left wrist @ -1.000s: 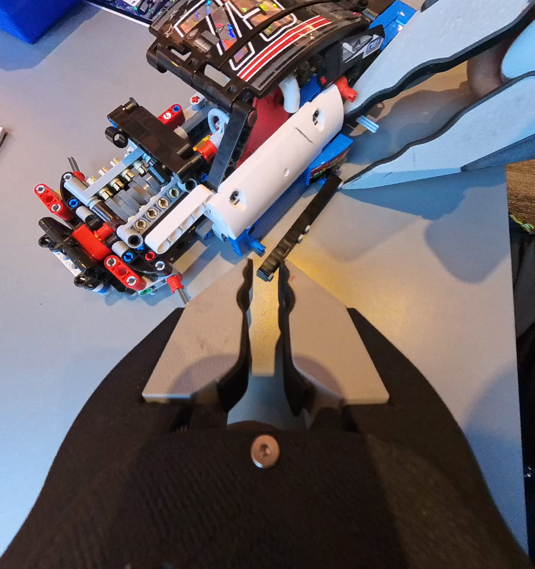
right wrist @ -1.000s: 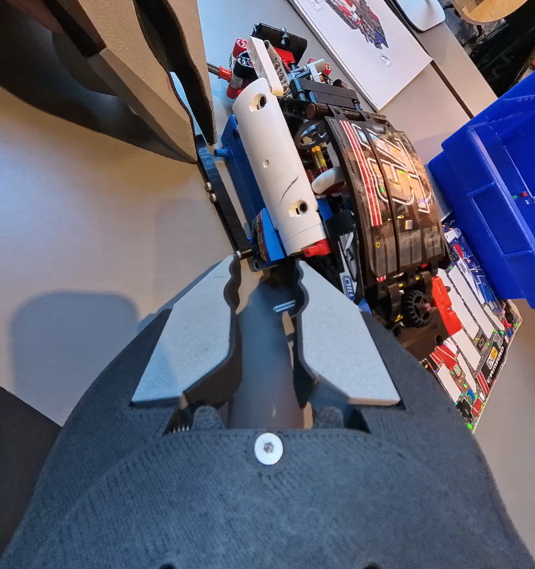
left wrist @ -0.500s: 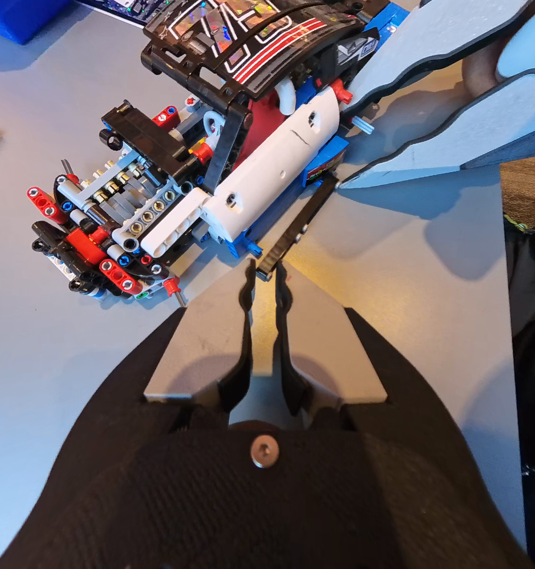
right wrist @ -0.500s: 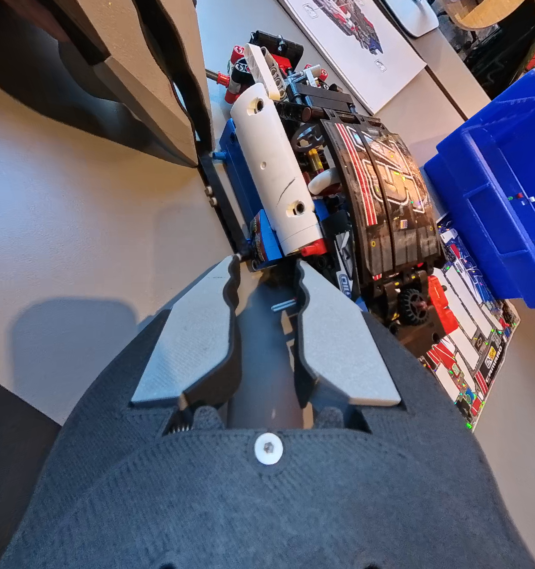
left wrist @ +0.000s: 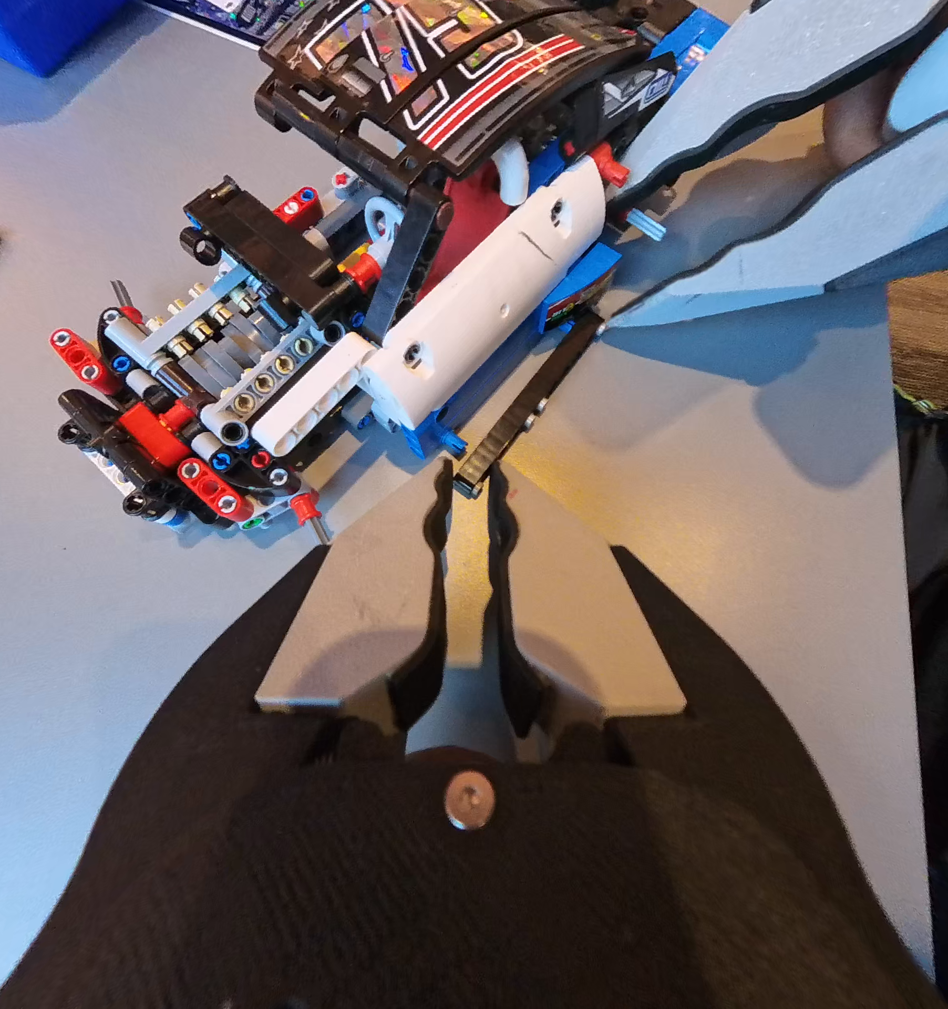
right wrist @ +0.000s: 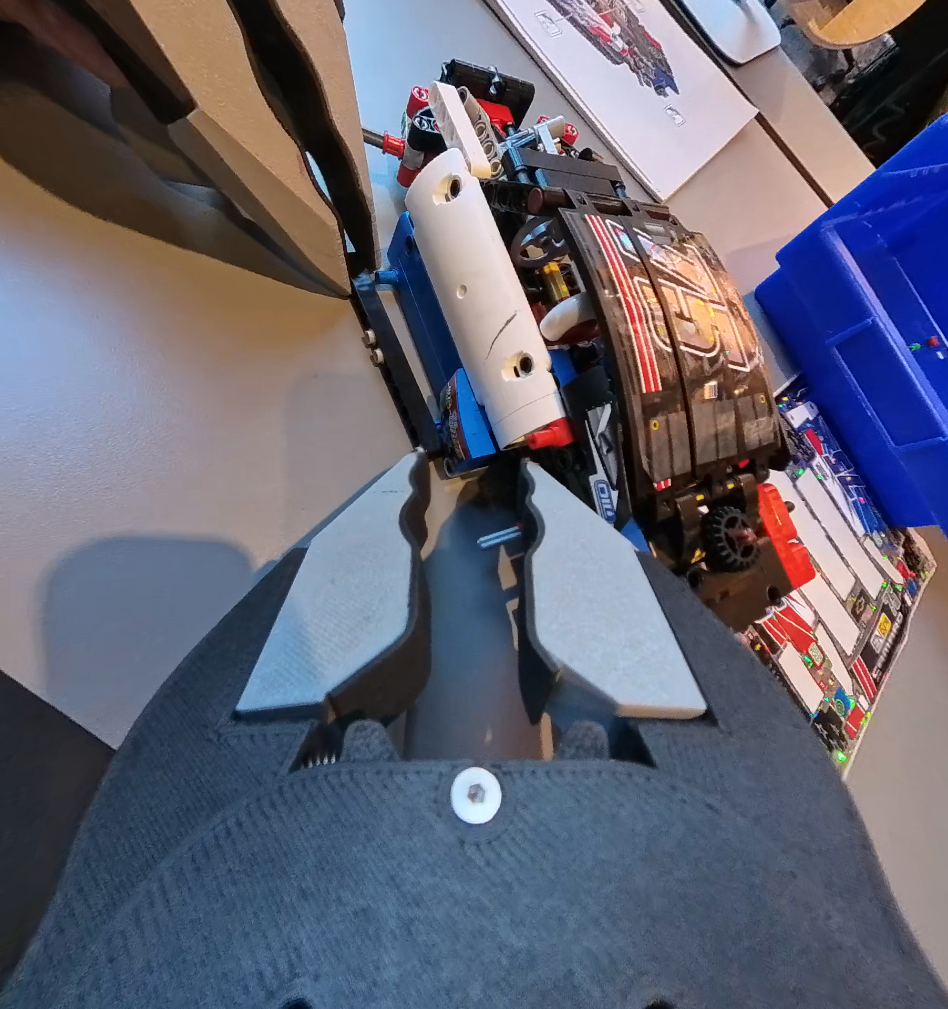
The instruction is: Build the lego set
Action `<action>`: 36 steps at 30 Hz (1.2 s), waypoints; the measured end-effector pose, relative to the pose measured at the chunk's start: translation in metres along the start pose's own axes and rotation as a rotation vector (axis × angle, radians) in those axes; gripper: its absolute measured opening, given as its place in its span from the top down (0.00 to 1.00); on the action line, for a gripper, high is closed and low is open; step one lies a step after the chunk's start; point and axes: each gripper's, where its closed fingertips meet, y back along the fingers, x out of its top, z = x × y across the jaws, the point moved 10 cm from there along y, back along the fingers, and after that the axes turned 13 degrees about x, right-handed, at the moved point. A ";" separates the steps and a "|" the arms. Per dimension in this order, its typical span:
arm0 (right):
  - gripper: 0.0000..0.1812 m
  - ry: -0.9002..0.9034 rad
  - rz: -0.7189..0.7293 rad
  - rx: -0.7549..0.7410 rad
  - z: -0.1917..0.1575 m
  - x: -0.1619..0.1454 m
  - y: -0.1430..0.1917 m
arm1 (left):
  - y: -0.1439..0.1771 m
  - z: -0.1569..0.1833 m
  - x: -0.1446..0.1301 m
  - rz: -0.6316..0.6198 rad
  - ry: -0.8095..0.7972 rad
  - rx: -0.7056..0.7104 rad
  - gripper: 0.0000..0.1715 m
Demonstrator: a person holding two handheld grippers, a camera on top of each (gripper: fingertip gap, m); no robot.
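A partly built lego car (left wrist: 461,306) with a black decorated roof, a white side panel and a blue chassis lies on the grey table (left wrist: 679,546). My left gripper (left wrist: 469,474) is shut on the near end of a long black beam (left wrist: 526,404) that lies along the car's blue side. My right gripper (right wrist: 470,467) has its jaws partly apart around the car's (right wrist: 477,327) rear corner, and one tip touches the beam's (right wrist: 390,349) far end. The right gripper also shows in the left wrist view (left wrist: 611,256), and the left gripper in the right wrist view (right wrist: 360,262).
A blue bin (right wrist: 887,327) stands beside the car, with a sticker sheet (right wrist: 843,628) under the car's rear. A printed instruction sheet (right wrist: 641,71) lies beyond the car's front. The table edge (left wrist: 897,491) runs along the right in the left wrist view. About 8 centimeters separates my left fingertips from my right.
My left jaws have closed a little on the beam's end. The car and beam have shifted slightly in both views. My right gripper keeps the same opening at the car's rear.
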 end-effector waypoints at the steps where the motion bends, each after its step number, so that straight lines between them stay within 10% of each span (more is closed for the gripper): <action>1: 0.84 -0.003 0.002 0.002 0.000 0.000 0.000 | 0.000 0.000 0.000 0.001 -0.004 0.003 0.94; 36: 0.83 0.017 -0.001 0.018 0.001 -0.003 0.001 | 0.000 0.001 0.000 0.003 -0.012 0.012 0.93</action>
